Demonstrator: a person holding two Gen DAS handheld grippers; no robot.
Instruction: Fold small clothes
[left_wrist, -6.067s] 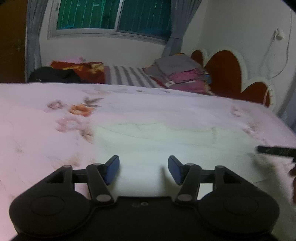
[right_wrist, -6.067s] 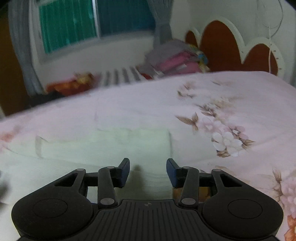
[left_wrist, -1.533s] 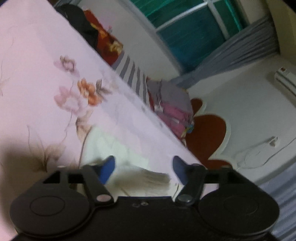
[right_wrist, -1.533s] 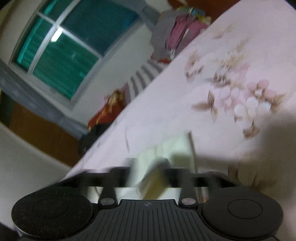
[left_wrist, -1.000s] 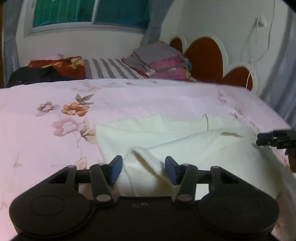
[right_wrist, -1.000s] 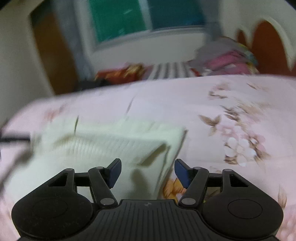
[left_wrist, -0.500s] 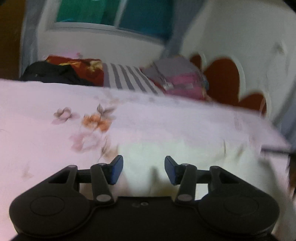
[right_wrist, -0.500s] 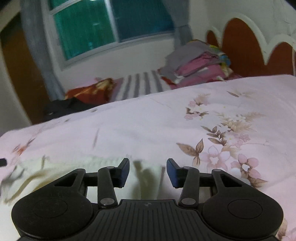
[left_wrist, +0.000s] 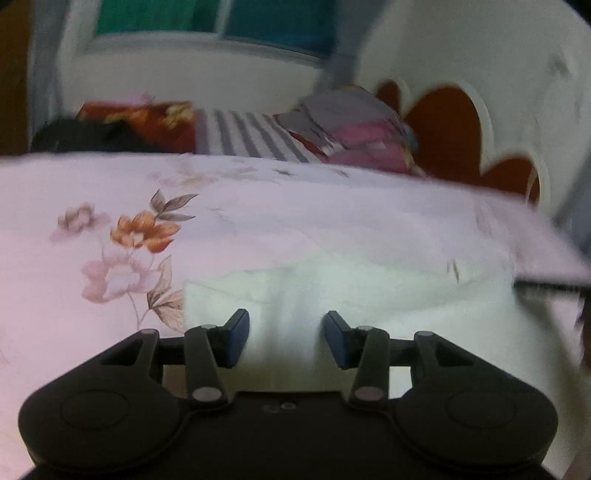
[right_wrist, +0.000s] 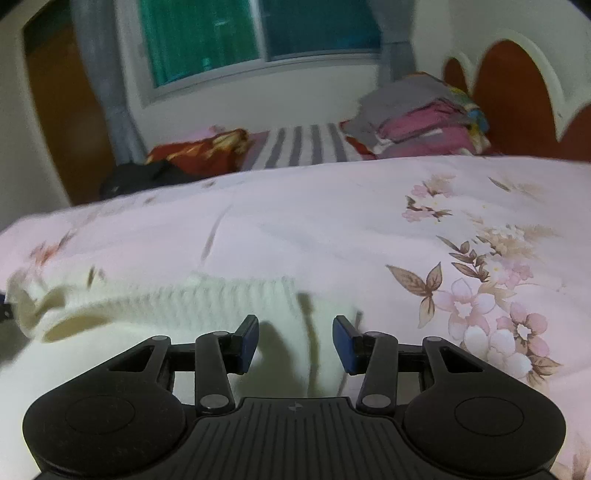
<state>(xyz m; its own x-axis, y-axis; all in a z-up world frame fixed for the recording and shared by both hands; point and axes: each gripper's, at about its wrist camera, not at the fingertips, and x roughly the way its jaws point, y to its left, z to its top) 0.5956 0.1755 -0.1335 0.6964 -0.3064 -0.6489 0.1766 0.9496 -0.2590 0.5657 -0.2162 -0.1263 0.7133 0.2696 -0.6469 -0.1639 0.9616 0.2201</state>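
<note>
Cream ribbed garment (right_wrist: 229, 306) on pink floral bedsheet (right_wrist: 332, 229); blue-padded black tool (right_wrist: 295, 343).

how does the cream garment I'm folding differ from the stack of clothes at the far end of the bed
The cream garment is one pale ribbed piece, rumpled, close under both grippers. The stack of clothes is several pieces, grey over pink, piled by the headboard. Both rest on the bed.
</note>
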